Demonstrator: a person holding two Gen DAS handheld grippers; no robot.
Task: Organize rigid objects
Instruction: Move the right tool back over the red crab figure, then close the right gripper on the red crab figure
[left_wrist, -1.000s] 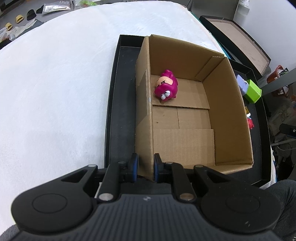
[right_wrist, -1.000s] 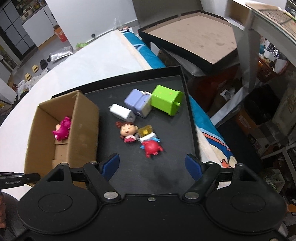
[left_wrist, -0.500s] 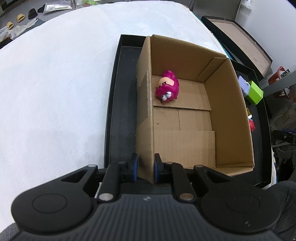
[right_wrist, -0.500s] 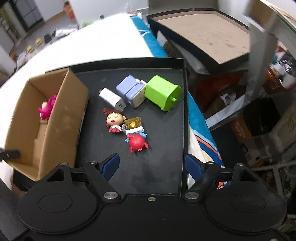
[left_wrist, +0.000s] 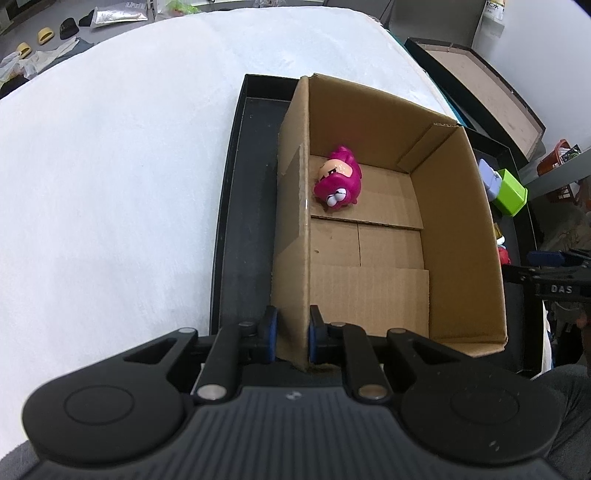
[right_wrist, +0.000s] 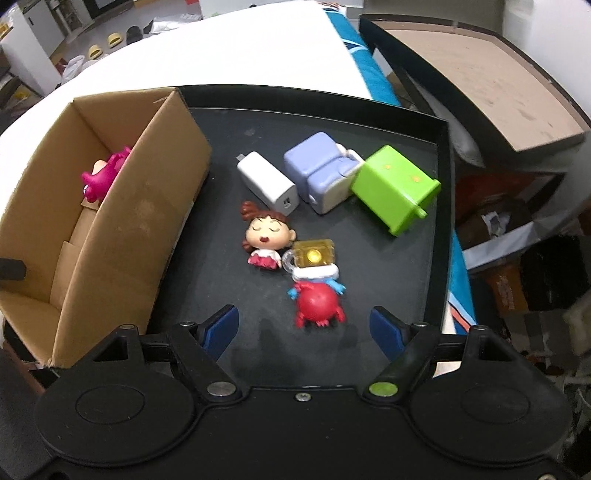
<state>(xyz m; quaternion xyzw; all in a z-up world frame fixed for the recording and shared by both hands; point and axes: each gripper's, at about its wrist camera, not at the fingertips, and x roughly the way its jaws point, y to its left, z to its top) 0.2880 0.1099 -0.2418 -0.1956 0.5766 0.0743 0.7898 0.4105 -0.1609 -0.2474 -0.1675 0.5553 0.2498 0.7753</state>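
A cardboard box (left_wrist: 369, 288) stands on a black tray (left_wrist: 243, 236). A magenta toy (left_wrist: 338, 183) lies inside it. My left gripper (left_wrist: 291, 334) is shut on the box's near left wall. In the right wrist view the box (right_wrist: 122, 229) is at the left with the magenta toy (right_wrist: 105, 177) in it. My right gripper (right_wrist: 304, 328) is open and empty just above a red crab toy (right_wrist: 317, 304). Beyond it lie a yellow block (right_wrist: 314, 254), a doll figure (right_wrist: 264, 236), a white charger (right_wrist: 267, 182), a lilac toy (right_wrist: 321, 170) and a green box toy (right_wrist: 395, 188).
The tray (right_wrist: 436, 229) sits on a white bed (left_wrist: 110, 177). A second black tray with a brown board (right_wrist: 472, 85) stands to the right, with clutter on the floor below it. The right gripper shows at the right edge of the left wrist view (left_wrist: 554, 273).
My right gripper has moved down and closer to the toys on the tray, centring on the red crab. My left gripper still holds the box wall.
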